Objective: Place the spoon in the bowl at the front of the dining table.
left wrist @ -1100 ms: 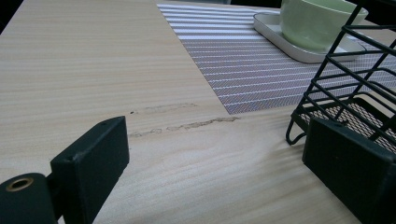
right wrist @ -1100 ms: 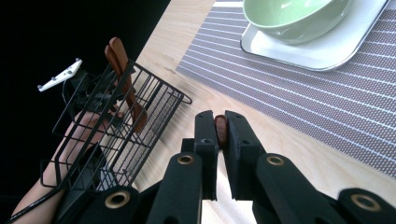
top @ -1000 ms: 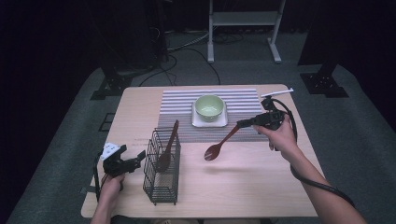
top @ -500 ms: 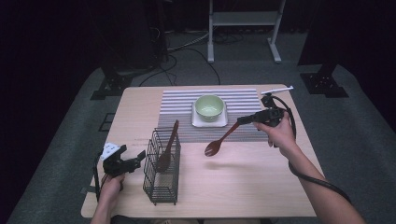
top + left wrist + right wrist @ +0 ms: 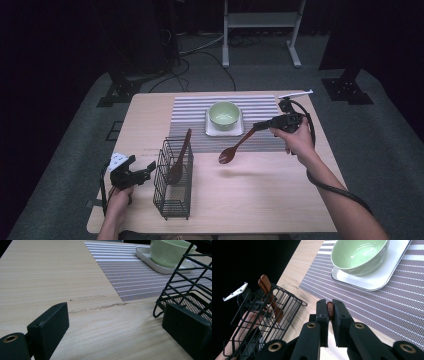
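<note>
High view: right gripper is clamped on the handle end of a brown wooden spoon, holding it in the air over the front edge of the striped mat. Spoon slopes down toward the person's left, bowl end lowest, hanging above bare table with its shadow just below. Right gripper view confirms: jaws nearly together with the reddish handle pinched between the pads.

Left gripper rests low at the table's left front, just beside the black wire rack, jaws wide apart with nothing between them. Left gripper view shows one jaw over bare wood, the other right next to the rack's base; can't tell if it touches.

Rack stands upright left of centre and carries a second wooden spoon, leaning, handle sticking out the top toward the mat. Seen through the wires in the right gripper view too.

Green bowl sits on a small white tray on the mat, behind and to the left of the held spoon, well apart from the rack.
</note>
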`<control>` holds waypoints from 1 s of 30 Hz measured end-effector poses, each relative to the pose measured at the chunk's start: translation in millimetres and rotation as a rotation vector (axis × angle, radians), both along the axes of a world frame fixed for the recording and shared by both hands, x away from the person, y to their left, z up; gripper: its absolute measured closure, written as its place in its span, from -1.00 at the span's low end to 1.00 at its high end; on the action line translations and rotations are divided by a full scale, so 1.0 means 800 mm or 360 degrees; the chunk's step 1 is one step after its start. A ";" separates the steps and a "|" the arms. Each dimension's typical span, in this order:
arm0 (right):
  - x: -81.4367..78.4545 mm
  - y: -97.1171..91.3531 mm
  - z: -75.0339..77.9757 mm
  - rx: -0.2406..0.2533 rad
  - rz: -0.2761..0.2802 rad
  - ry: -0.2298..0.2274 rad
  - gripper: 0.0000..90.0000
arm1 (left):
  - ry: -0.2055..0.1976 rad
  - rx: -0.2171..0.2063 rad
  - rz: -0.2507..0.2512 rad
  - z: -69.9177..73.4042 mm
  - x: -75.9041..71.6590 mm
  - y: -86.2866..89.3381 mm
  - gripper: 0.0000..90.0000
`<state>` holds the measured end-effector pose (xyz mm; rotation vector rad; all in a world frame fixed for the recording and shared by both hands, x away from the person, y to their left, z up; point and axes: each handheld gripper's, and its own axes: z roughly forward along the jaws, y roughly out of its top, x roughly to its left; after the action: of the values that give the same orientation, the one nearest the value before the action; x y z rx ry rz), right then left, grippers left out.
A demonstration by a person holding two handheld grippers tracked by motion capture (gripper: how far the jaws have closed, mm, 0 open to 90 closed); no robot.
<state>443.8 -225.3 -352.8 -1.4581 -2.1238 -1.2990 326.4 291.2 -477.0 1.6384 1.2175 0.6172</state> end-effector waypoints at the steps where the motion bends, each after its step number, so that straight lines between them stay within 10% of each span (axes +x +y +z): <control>1: 0.001 0.000 0.000 -0.0003 -0.0002 -0.0004 0.85 | 0.0000 0.0000 0.0000 0.000 0.000 0.000 -0.86; 30: 0.024 0.001 0.016 -0.0024 -0.0078 -0.0039 0.85 | -0.0001 -0.0004 0.0001 0.000 0.000 -0.001 -0.86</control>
<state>463.1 -224.3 -339.8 -1.5169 -2.1306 -1.3270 326.4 290.8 -477.0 1.6357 1.2180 0.6164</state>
